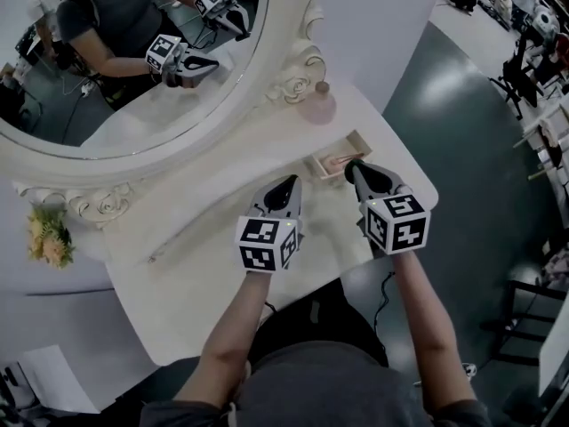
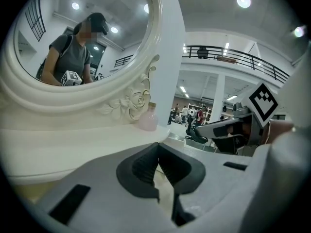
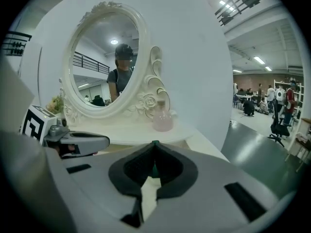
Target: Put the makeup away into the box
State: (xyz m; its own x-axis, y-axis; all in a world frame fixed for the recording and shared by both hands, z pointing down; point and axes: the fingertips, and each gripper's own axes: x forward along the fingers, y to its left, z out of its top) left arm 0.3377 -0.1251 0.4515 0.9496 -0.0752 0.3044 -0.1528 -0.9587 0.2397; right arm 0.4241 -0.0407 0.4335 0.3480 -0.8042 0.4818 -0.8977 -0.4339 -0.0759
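Note:
A small open wooden box with something pinkish inside sits near the right end of the white dressing table. My right gripper has its tip at the box's near right edge. It is shut on a thin green makeup item, whose tip pokes out past the jaws. My left gripper is to the left of the box, over the tabletop. Its jaws meet with nothing between them. From the right gripper view the box is hidden behind the jaws.
A pink round bottle stands at the back by the ornate oval mirror. Yellow flowers sit at the table's left end. The table's right edge drops to a dark floor just beyond the box.

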